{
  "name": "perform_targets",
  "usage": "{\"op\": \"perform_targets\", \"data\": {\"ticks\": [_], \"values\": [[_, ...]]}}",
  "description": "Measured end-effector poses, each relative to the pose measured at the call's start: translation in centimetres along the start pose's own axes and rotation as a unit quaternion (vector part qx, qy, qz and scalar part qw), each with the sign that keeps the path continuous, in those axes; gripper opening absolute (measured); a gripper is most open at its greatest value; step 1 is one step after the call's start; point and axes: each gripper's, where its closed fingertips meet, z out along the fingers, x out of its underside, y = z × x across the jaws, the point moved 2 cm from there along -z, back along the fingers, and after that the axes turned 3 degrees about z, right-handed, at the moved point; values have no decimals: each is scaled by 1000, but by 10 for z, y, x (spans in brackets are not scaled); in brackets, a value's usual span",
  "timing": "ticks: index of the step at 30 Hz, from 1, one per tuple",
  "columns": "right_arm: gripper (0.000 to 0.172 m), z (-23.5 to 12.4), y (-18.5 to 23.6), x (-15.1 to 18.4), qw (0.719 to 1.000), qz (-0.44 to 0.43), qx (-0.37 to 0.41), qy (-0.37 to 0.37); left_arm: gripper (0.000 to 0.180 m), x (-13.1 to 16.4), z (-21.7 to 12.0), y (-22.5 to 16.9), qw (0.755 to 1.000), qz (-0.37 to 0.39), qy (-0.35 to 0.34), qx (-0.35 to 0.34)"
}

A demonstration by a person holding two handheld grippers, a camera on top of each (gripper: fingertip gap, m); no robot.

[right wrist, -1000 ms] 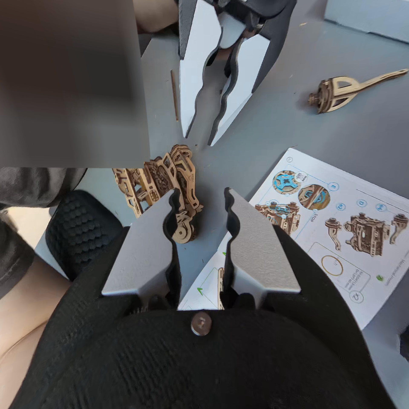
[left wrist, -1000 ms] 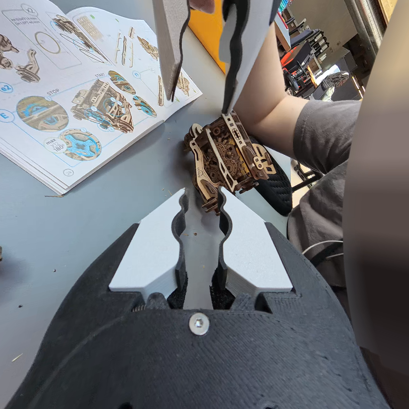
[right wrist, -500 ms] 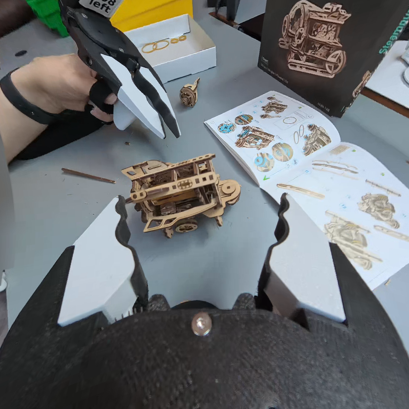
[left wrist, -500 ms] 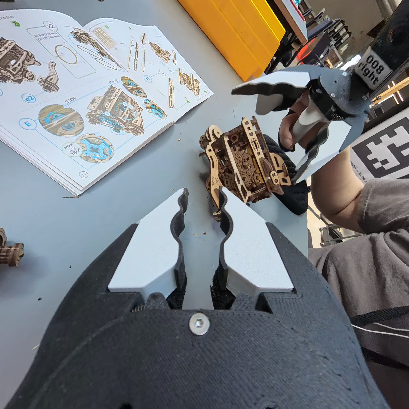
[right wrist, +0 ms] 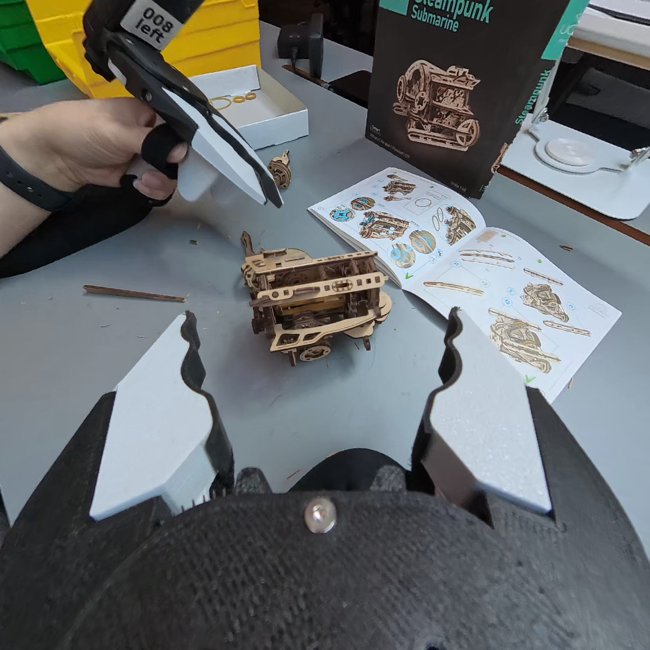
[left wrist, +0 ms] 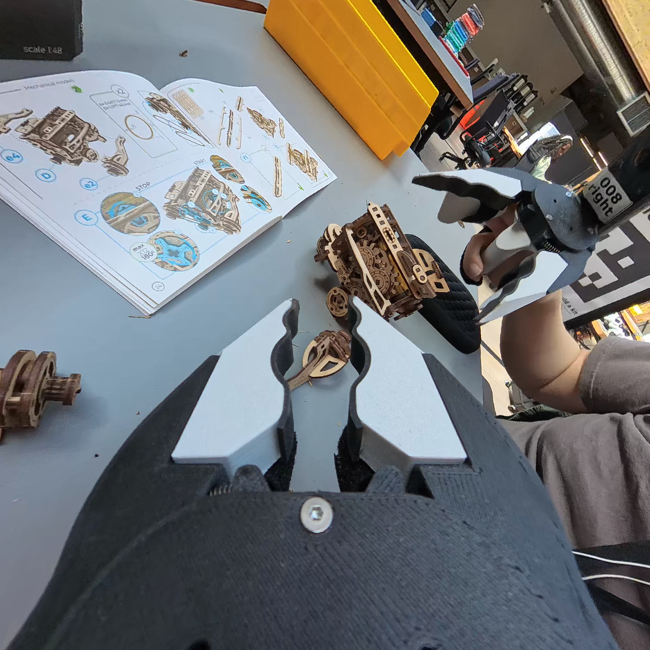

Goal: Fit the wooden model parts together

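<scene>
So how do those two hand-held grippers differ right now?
The right gripper has its jaws spread wide, with the wooden model standing untouched on the table beyond them. The left gripper has its jaws much closer together, above a small wooden part lying on the table. Neither holds anything. Both have pale fingers with black wavy pads on black bodies.

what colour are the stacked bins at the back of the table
Yellow bins, clearest in the left wrist view.

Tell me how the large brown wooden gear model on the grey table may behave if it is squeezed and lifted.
The large brown wooden gear model is probably light, being an open frame of thin slats. It is likely fragile: thin tabs and gears stick out. It may roll slightly when pushed, since a small wheel sits at its base.
</scene>
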Motion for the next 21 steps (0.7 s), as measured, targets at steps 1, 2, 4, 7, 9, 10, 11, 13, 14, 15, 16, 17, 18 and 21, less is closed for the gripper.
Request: {"op": "perform_targets", "data": {"ticks": [1,2,4,7,9,10,11,13,14,15,16,17,18,21], "values": [[140,2,1,7,1000,-7,17,8,26,-1,-1,1,1000,-1,-4,-1],[139,5,1,14,999,-10,32,19,26,-2,-2,1,1000,-4,-7,0],[137,15,-1,24,998,-2,44,39,26,-1,-1,1,1000,-10,-7,5],[134,33,-2,28,998,36,21,46,26,2,4,-3,1000,-3,5,7],[132,41,-1,27,998,39,3,47,26,4,6,-5,1000,13,14,1],[121,44,3,28,998,37,-18,51,26,5,6,-5,1000,19,16,-3],[117,47,7,28,997,40,-42,55,26,5,6,-5,1000,23,18,-6],[108,51,6,32,995,25,-56,75,26,5,6,-5,1000,24,18,-4],[102,51,3,33,995,1,-56,82,26,5,5,-6,1000,23,16,-2],[101,51,3,33,993,-27,-71,87,26,4,5,-6,1000,23,14,1],[101,50,1,34,991,-45,-87,94,26,3,4,-7,1000,24,12,3],[101,50,-1,34,988,-51,-103,103,26,3,3,-8,1000,26,12,6],[101,50,-2,34,983,-68,-130,112,26,3,3,-10,999,29,13,9],[93,47,-1,32,953,-154,-234,117,26,5,2,-14,999,43,23,22]]}}
